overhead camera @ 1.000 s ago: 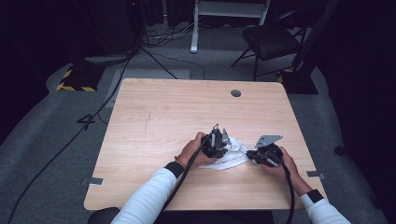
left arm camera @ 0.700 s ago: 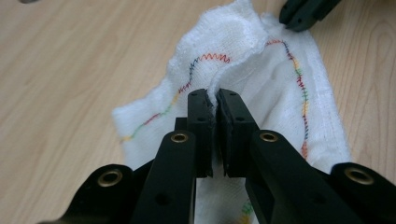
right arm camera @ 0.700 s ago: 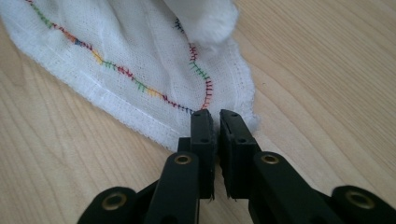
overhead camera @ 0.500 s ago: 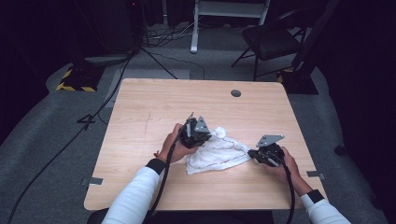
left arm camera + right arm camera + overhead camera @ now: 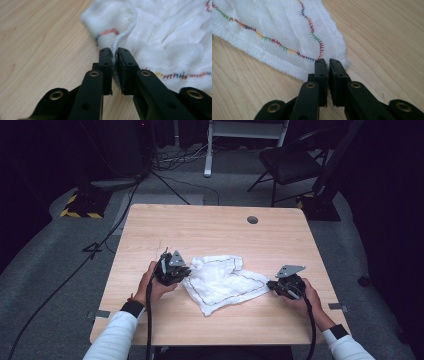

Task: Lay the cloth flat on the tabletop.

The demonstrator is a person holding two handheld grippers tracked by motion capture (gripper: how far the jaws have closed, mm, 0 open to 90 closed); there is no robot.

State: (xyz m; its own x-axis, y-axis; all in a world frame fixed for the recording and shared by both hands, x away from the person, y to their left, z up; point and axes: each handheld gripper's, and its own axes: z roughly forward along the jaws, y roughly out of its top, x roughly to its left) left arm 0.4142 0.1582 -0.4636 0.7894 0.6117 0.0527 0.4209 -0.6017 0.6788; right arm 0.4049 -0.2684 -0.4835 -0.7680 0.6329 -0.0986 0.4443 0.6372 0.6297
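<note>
From the high view, the left tool (image 5: pixel 186 270) has drawn away to the left since a second ago, when it sat close to the right tool (image 5: pixel 272 284) over a bunched heap. The white cloth (image 5: pixel 222 280) now lies spread between the two on the counter (image 5: pixel 210 227), so the unfolding looks well along, though folds remain near its upper left.

In the left gripper view, the left tool (image 5: pixel 114 56) is clamped on a raised fold of the cloth (image 5: pixel 165 45) at its edge, the fabric pinched between the jaws.

In the right gripper view, the right tool (image 5: pixel 327 63) is pressed together on the corner of the cloth (image 5: pixel 282 27), where the coloured stitching (image 5: pixel 312 30) meets; that corner lies flat on the wood.
</note>
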